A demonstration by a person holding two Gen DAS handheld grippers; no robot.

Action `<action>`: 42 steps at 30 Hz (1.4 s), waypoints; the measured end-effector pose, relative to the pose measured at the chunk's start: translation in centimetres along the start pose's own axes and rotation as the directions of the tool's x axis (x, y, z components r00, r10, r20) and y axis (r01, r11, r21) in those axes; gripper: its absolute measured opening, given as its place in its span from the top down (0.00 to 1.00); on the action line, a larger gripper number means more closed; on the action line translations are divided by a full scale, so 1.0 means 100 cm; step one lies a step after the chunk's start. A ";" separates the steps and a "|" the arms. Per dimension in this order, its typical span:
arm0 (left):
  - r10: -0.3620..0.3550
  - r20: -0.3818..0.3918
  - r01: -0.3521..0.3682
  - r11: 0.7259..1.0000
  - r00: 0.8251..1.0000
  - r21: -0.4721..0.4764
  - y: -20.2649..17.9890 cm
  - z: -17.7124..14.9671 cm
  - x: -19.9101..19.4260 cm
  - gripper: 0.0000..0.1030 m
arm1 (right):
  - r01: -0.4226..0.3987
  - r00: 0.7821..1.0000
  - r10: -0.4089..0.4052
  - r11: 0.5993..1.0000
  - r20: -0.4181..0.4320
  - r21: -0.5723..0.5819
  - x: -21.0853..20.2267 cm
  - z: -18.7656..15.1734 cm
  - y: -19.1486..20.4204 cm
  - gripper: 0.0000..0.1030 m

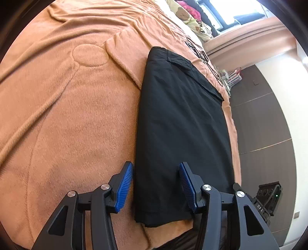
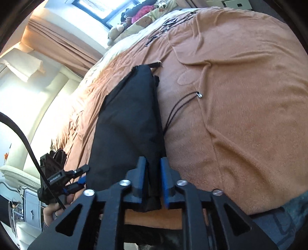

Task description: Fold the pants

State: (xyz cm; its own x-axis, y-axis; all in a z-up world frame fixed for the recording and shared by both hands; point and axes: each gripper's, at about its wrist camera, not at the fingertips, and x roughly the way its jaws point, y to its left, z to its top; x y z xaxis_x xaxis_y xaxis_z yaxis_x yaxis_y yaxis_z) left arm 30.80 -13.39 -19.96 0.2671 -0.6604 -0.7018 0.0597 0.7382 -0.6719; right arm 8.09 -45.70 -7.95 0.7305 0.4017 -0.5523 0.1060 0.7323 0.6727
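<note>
Black pants [image 1: 179,125], folded lengthwise into a long strip, lie flat on an orange blanket [image 1: 67,115] on a bed. My left gripper [image 1: 156,167] is open and straddles the strip's near left edge. One blue pad is over the blanket and the other over the cloth, and neither presses the fabric. In the right wrist view the pants [image 2: 127,123] run away from me. My right gripper [image 2: 153,161] stands at their near end with its jaws narrowly apart. A fold of black cloth sits loose between the pads. The left gripper [image 2: 83,175] shows at lower left, held by a hand [image 2: 52,209].
A thin black cord [image 2: 179,107] with a metal tip lies on the blanket [image 2: 240,115] right of the pants. Pillows and plush toys [image 2: 138,13] are piled at the far end by the window. The bed edge drops to a dark floor [image 1: 259,125].
</note>
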 end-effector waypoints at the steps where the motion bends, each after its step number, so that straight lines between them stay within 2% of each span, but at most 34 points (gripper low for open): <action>1: -0.013 -0.003 0.013 1.000 1.000 -0.011 0.001 -0.002 0.000 0.50 | 0.005 1.000 -0.005 1.000 0.008 -0.002 0.000 0.002 0.001 0.63; 5: -0.034 -0.008 0.034 0.999 0.999 -0.031 0.003 -0.013 -0.003 0.50 | -0.005 1.000 0.006 1.000 0.020 -0.029 0.003 0.006 0.003 0.62; 8: -0.048 -0.014 0.047 0.998 0.999 -0.043 0.006 -0.021 -0.006 0.52 | -0.005 1.000 0.005 1.000 -0.013 -0.022 0.020 0.010 -0.002 0.62; 12: -0.060 -0.015 0.059 0.996 0.998 -0.061 0.008 -0.029 -0.011 0.53 | 0.036 0.999 -0.037 0.999 -0.034 -0.024 0.037 0.013 -0.004 0.62; 14: -0.060 -0.013 0.059 0.996 0.998 -0.062 0.008 -0.032 -0.011 0.54 | 0.024 0.999 -0.024 1.000 -0.044 -0.010 0.042 0.014 -0.005 0.62; 17: -0.044 -0.013 0.043 0.997 0.999 -0.061 0.007 -0.032 -0.007 0.65 | -0.008 0.998 0.009 1.000 -0.056 0.021 0.047 0.014 -0.009 0.67; 18: -0.041 -0.013 0.040 0.997 0.999 -0.062 0.007 -0.032 -0.007 0.72 | -0.032 0.997 0.034 0.999 -0.066 0.027 0.049 0.014 -0.010 0.75; 19: -0.037 -0.012 0.036 0.998 0.999 -0.060 0.006 -0.033 -0.006 0.80 | -0.034 0.997 0.036 0.999 -0.069 0.028 0.050 0.013 -0.010 0.79; 22: -0.018 -0.009 0.018 0.999 1.000 -0.048 0.002 -0.033 -0.011 0.88 | -0.038 0.997 0.039 0.999 -0.074 0.021 0.053 0.011 -0.008 0.84; 26: -0.031 0.013 0.032 0.999 0.999 -0.026 -0.005 -0.026 -0.025 0.90 | -0.069 0.995 0.072 0.996 -0.071 0.054 0.057 0.009 -0.011 0.85; 34: 0.000 0.052 0.001 1.000 0.999 -0.021 -0.001 -0.011 -0.052 0.91 | -0.151 0.982 0.157 0.986 -0.100 0.073 0.067 -0.007 -0.002 0.87; 42: 0.075 0.053 -0.074 0.997 0.996 -0.017 0.008 0.000 -0.072 0.91 | -0.219 0.961 0.230 0.972 -0.152 0.083 0.078 -0.022 0.005 0.87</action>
State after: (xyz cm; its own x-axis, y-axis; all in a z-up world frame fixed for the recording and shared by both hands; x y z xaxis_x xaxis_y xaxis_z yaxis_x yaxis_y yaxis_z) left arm 28.94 -8.07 -15.46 0.3211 -0.5952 -0.7366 0.0239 0.7826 -0.6220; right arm 12.34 -40.98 -12.98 0.6240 0.6380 -0.4512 -0.0010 0.5781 0.8160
